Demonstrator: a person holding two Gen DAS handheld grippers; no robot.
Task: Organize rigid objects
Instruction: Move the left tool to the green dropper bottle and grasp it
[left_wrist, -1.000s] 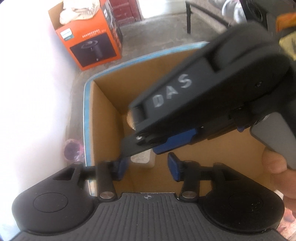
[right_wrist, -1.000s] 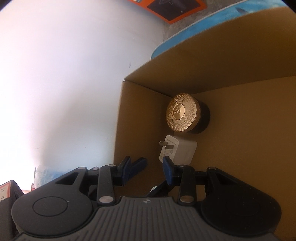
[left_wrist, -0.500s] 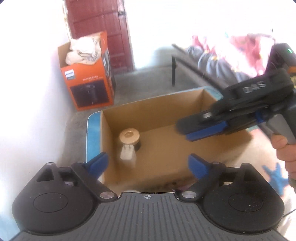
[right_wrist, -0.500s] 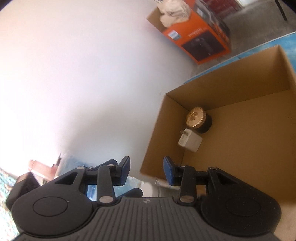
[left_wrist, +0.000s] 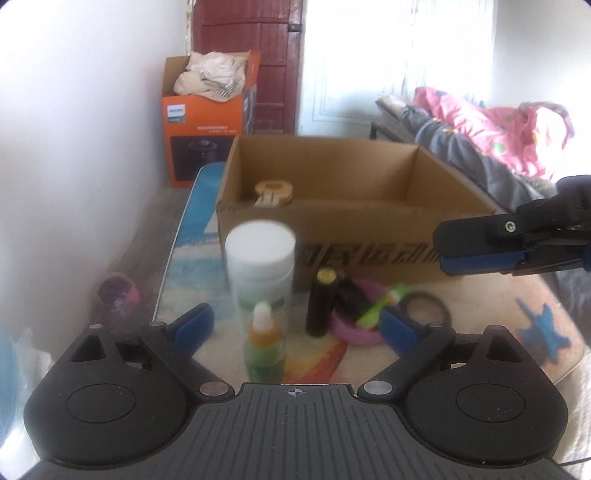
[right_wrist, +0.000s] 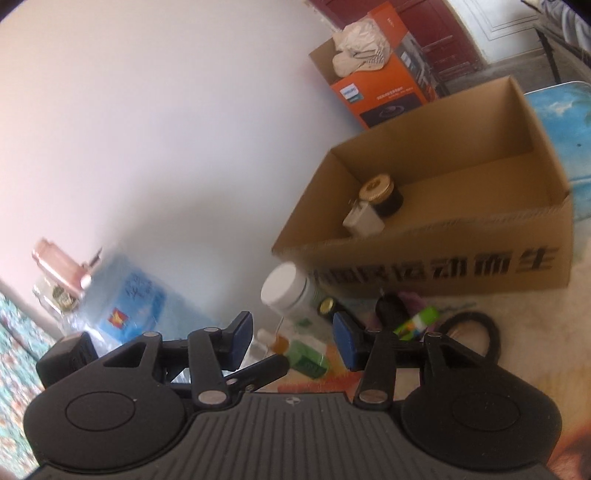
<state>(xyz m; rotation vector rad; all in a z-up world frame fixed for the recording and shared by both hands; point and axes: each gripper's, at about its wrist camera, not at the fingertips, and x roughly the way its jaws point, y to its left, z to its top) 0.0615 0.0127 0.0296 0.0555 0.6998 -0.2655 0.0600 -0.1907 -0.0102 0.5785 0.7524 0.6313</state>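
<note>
A cardboard box (left_wrist: 354, 221) (right_wrist: 461, 254) stands on the table and holds a gold-lidded jar (right_wrist: 380, 190) and a white charger (right_wrist: 362, 221) in its left corner. In front of it stand a white-lidded jar (left_wrist: 260, 258) (right_wrist: 286, 291), a green dropper bottle (left_wrist: 264, 347) (right_wrist: 295, 350), a dark bottle (left_wrist: 321, 302), a pink bowl (left_wrist: 356, 325) and a black tape roll (left_wrist: 424, 308). My left gripper (left_wrist: 295, 325) is open and empty, just before the dropper bottle. My right gripper (right_wrist: 293, 341) is open and empty above the small items; it also shows in the left wrist view (left_wrist: 491, 251) at right.
An orange appliance box (left_wrist: 207, 122) with cloth stands on the floor behind, by a red door. A couch with pink bedding (left_wrist: 491, 129) is at the right. A blue pack (right_wrist: 129, 299) and a pink bottle (right_wrist: 61, 266) lie at the left wall.
Both grippers have pulled back out of the box and away from it. The left gripper opened wide. The charger and the jar stay in the box.
</note>
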